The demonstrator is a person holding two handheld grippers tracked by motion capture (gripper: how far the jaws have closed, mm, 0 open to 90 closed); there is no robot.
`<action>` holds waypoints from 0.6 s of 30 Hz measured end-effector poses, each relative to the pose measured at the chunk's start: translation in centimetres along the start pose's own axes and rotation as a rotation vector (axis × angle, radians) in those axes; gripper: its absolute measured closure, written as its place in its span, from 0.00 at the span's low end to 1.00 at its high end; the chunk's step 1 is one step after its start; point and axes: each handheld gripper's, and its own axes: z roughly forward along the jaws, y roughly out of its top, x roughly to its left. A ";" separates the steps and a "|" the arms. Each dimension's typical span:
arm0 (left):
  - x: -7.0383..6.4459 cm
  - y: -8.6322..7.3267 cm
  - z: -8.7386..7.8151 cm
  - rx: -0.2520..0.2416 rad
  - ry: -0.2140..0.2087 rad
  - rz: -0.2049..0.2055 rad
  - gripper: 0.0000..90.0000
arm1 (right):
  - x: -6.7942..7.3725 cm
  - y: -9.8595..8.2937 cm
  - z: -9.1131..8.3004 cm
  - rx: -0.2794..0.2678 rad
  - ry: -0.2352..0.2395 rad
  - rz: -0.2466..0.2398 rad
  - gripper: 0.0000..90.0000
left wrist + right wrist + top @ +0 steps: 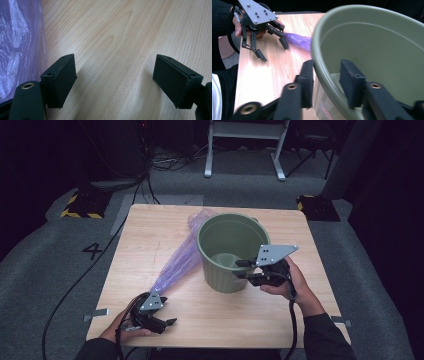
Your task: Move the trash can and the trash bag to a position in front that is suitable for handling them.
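Observation:
A green plastic bin (227, 251) stands upright in the middle of the wooden table (150, 235). A purple plastic bag (180, 257) lies stretched out flat from behind the bin toward the front left. My right gripper (239, 269) is at the bin's right rim. In the right gripper view it (327, 82) is open, one jaw outside the bin (372, 45) wall and one inside, a gap still showing. My left gripper (169, 310) rests open on the table at the bag's near end; the bag (20, 45) lies just beside its left jaw, with nothing between the jaws (115, 80).
The table's front edge is close behind both hands. Cables trail off the table's front to the floor. In the right gripper view, the left gripper (274, 52) and its hand sit beside the bag's tip (298, 40). A white frame (245, 145) stands beyond the table.

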 end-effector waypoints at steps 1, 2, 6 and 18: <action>0.0 0.0 0.0 0.000 0.000 0.000 0.21 | 0.1 0.1 0.0 0.009 -0.008 -0.009 0.80; 0.0 0.0 0.0 0.000 0.000 0.000 0.21 | 0.1 0.1 0.0 0.009 -0.008 -0.009 0.80; 0.0 0.0 0.0 0.000 0.000 0.000 0.21 | 0.3 0.3 -0.1 0.029 -0.031 -0.033 0.87; -0.1 -0.3 -0.3 -0.001 0.009 -0.006 0.21 | 1.1 0.5 -0.7 0.046 -0.070 -0.059 0.78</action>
